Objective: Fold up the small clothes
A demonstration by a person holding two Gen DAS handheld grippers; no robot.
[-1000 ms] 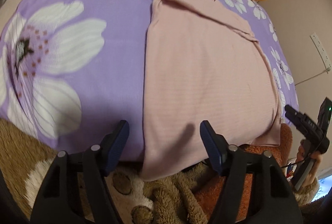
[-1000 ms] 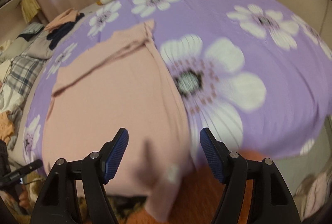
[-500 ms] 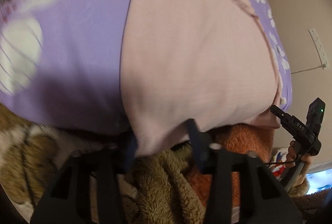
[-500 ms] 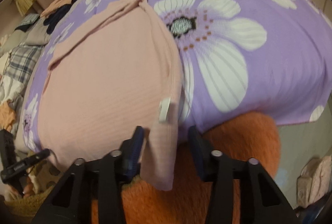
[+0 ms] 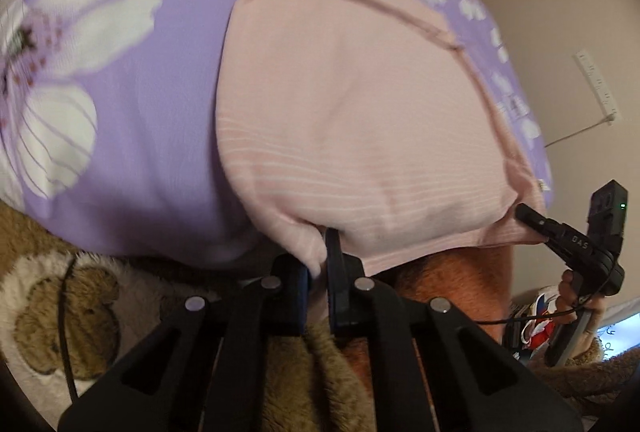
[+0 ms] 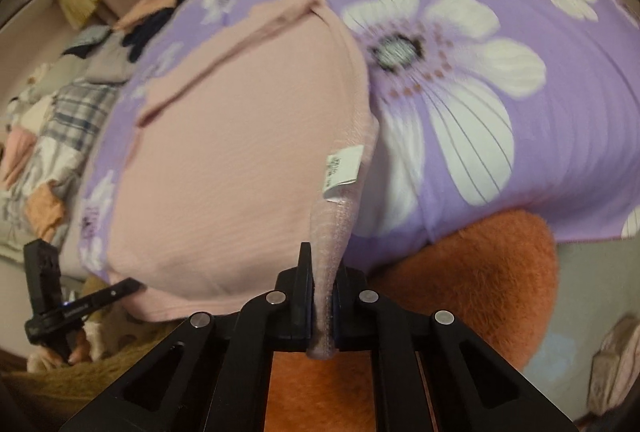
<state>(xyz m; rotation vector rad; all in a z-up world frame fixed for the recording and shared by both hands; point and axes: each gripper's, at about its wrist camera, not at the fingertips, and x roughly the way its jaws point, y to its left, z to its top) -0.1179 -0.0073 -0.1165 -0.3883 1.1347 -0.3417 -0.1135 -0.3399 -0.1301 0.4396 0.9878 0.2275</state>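
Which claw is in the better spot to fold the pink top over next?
Neither alone. The left claw and the right claw are each shut on a near corner of the pink top, so both should probably lift together toward the far end.

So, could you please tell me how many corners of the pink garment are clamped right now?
2: the left tool pinches one near corner of the pink garment, the right tool the other.

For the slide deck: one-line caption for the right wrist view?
Right tongs shut on the near corner of a pink garment spread over a purple floral sheet.
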